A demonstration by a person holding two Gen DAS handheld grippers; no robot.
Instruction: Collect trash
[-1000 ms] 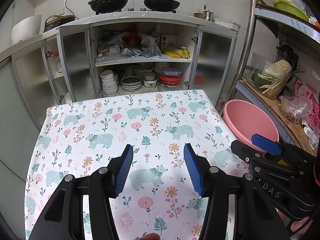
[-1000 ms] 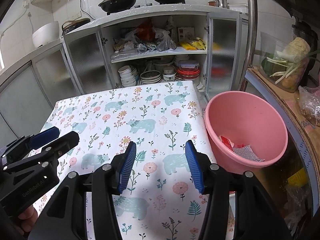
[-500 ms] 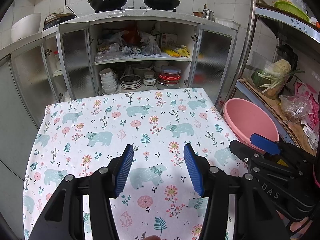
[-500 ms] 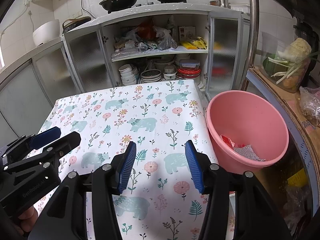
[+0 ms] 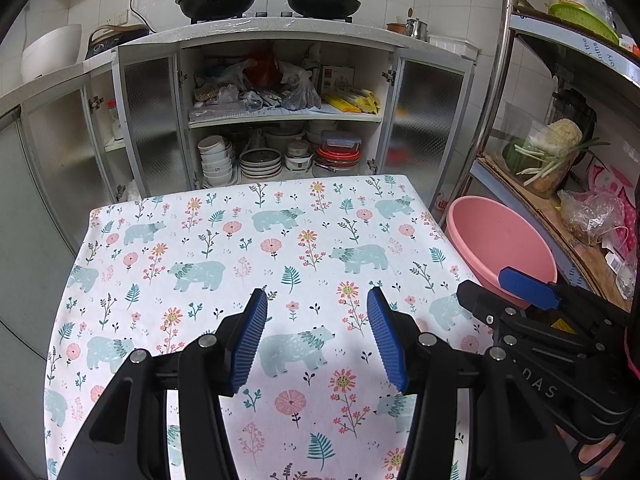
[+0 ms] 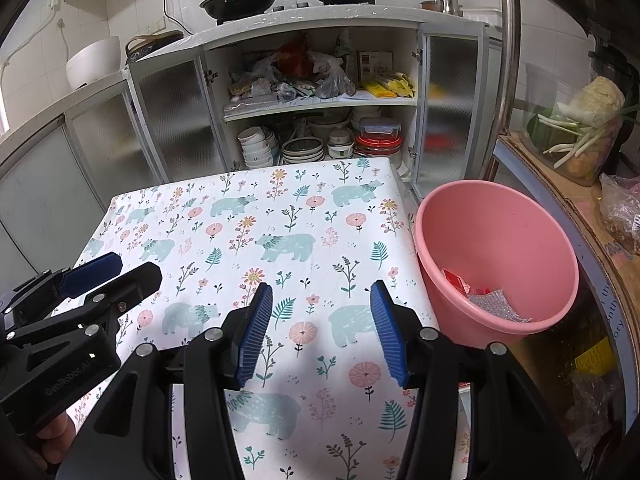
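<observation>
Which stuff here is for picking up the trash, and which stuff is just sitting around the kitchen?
For the trash job:
- pink bucket beside the table
- red wrapper and silvery scrap inside it
- left gripper and right gripper, both open and empty

Just sitting around:
- two woks on the counter
- stacked bowls in the open cupboard
- vegetables on the side rack
- flowery tablecloth
</observation>
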